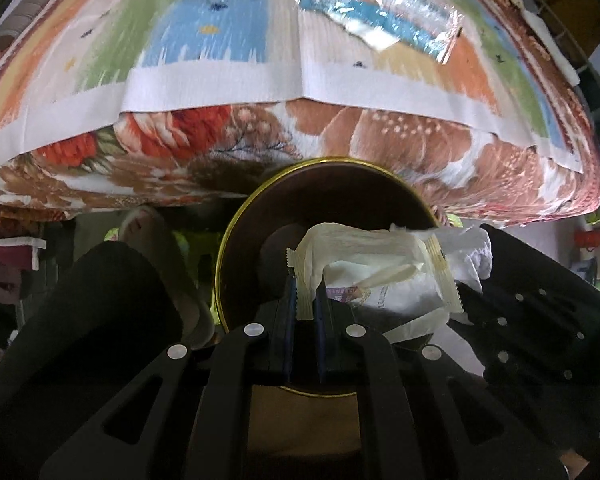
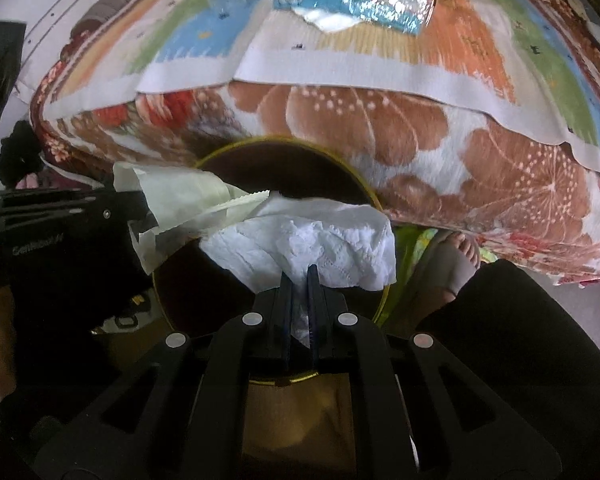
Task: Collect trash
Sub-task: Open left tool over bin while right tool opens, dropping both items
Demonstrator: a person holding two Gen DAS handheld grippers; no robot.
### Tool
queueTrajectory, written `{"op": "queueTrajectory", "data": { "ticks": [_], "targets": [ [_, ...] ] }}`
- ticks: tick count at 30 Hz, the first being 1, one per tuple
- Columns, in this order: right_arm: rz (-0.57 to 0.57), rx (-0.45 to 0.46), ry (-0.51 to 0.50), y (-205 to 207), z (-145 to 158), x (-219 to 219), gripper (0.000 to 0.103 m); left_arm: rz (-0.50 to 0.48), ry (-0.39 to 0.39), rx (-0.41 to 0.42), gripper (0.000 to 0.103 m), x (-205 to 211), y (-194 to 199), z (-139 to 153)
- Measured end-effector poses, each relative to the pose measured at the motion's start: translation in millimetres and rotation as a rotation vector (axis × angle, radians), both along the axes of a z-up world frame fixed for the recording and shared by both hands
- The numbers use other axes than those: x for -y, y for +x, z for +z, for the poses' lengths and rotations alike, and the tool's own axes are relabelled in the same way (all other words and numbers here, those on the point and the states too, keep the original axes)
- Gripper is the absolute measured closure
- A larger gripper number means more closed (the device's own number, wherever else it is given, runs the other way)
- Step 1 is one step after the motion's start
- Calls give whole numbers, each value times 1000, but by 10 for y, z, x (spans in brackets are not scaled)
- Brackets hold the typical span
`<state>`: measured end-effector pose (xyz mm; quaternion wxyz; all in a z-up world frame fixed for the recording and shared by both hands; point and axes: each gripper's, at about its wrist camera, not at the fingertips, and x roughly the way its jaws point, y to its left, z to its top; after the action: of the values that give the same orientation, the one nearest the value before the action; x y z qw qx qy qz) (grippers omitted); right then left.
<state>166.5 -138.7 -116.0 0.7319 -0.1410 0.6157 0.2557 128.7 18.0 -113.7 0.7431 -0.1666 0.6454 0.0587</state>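
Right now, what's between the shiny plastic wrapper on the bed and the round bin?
In the left wrist view, only bedding: the striped cloth under the shiny plastic wrapper, then the floral blanket hanging down to the gold-rimmed bin. No other trash shows there.

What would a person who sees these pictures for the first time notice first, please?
First, the two pieces of trash held over the round dark bin with its gold rim: the left gripper pinches a cream wrapper, and the right gripper pinches a white tissue. Behind the bin lies a bed with a colourful striped cloth, and on it a shiny crinkled plastic package.
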Motion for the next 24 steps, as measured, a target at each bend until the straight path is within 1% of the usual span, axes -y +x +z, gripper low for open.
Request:
{"op": "queueTrajectory", "data": {
  "ticks": [5,7,9,10,11,13,15,17,18,21,23,24],
  "targets": [
    [5,-6,-6,-32,-44,-20,96,16,-19,-12,95,-35,19,-21],
    [1,-14,-2,-31,-57,-22,91,40,-35,-12,94,-86,22,-15],
    [-5,-10,6,-25,-39,-11,71,54,-42,-2,88,-114,33,12],
    [-7,-5,9,-31,-25,-6,69,59,-38,9,85,-128,39,41],
    [-9,1,14,-30,-6,-1,69,68,-44,26,79,-153,38,80],
    [-16,0,20,-25,0,7,66,83,-59,47,73,-178,48,125],
    [-23,7,20,-20,14,16,61,102,-61,71,70,-220,45,182],
    [-23,14,27,-20,39,8,60,115,-78,85,62,-254,50,215],
    [-22,16,31,-22,47,6,58,122,-91,90,61,-268,48,226],
    [-21,27,41,-23,85,-1,53,132,-78,106,58,-288,44,262],
    [-22,34,51,-17,115,6,52,137,-72,119,51,-308,41,298],
    [-24,35,59,-17,130,9,50,141,-69,131,49,-319,43,326]
  ]
}}
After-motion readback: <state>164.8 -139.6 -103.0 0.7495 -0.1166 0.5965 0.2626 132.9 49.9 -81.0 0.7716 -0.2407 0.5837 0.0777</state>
